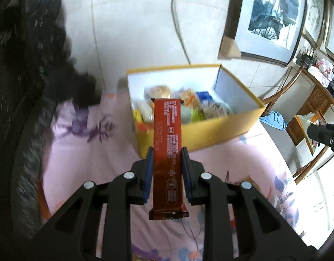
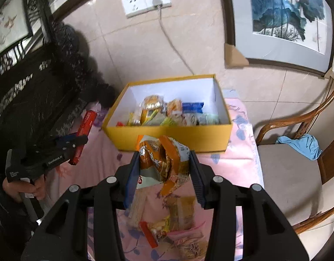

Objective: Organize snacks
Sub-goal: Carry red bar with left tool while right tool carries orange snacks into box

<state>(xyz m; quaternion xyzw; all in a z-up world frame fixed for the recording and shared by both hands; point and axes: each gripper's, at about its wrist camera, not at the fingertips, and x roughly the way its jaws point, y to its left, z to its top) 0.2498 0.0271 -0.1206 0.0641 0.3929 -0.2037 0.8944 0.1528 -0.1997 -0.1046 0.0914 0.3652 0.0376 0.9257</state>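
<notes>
Now your left gripper (image 1: 167, 152) clamped on a red bar (image 1: 167, 134), your right gripper (image 2: 164, 158) clamped on an orange packet (image 2: 160, 158), yellow box (image 2: 171, 136) just ahead.

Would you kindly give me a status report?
Left tool shut on red snack bar. Right tool shut on orange snack packet. Yellow box ahead, unobstructed.

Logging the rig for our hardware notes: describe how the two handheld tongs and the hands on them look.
Both tongs are matte black plastic with angular, cut-out linkage arms, round silver pivot pins and blue pads. From the right wrist view, the left tongs have a boxy black body printed "GenRobot.AI" in white, on a pistol grip held by a bare left hand. The right tongs match. No cables show.
</notes>
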